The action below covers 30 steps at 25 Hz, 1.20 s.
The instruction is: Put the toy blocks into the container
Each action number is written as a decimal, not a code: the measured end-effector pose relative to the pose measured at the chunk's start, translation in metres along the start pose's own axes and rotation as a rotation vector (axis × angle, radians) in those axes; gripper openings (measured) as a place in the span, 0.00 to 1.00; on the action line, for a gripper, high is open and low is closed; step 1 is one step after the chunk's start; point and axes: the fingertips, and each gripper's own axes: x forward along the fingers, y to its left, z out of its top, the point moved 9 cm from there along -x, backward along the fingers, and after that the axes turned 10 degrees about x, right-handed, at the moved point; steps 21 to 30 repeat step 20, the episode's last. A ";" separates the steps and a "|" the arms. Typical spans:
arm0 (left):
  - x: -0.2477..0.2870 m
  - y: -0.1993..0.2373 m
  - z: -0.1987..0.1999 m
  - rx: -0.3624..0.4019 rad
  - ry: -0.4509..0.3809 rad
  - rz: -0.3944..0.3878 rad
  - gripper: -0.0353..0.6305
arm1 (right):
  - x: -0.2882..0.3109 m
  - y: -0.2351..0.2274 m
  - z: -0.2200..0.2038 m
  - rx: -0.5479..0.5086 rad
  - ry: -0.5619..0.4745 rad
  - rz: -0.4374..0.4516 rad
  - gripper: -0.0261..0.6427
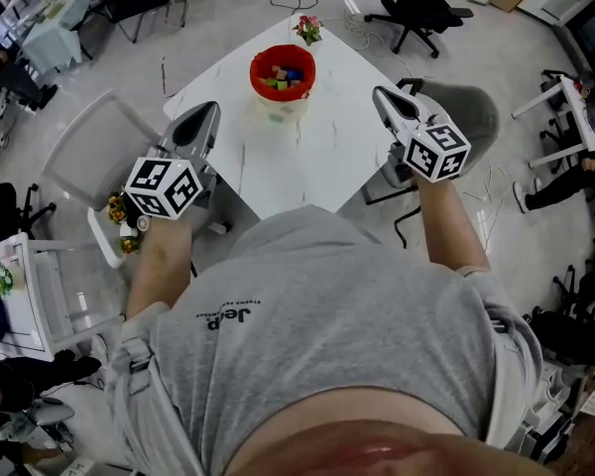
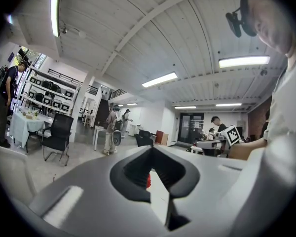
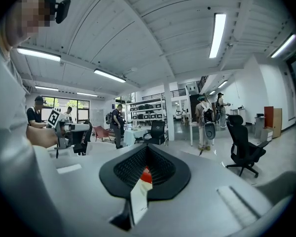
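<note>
Fingers [image 2: 133, 169] of the left gripper [image 2: 151, 149] are pressed together at the tips with nothing between them. The right gripper [image 3: 147, 147] looks the same, its ribbed black fingers [image 3: 128, 169] meeting at a point and holding nothing. In each gripper view a sliver of red and white shows through the small gap behind the closed tips.

From the head view, both grippers are held out roughly level above the near edges of a white table [image 1: 307, 157], the left gripper [image 1: 206, 115] at the left corner and the right gripper [image 1: 385, 97] at the right. Each carries its marker cube close to the person's hand. Between them, toward the far side of the table and well apart from both, stands the red container [image 1: 256, 75]. The toy blocks [image 1: 283, 75] lie inside it in a mixed heap of red, green, blue and wood colours. A small potted flower [image 1: 307, 30] sits at the table's far corner, just beyond the container. A black office chair [image 1: 416, 8] stands on the floor behind the table.
</note>
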 end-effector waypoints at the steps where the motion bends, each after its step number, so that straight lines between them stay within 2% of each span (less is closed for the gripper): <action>1: 0.000 0.000 0.000 0.000 0.001 0.001 0.14 | 0.001 0.000 0.000 -0.001 0.001 0.002 0.04; 30: 0.000 0.005 -0.005 -0.010 0.003 0.014 0.14 | 0.014 0.000 0.002 -0.030 0.014 0.029 0.04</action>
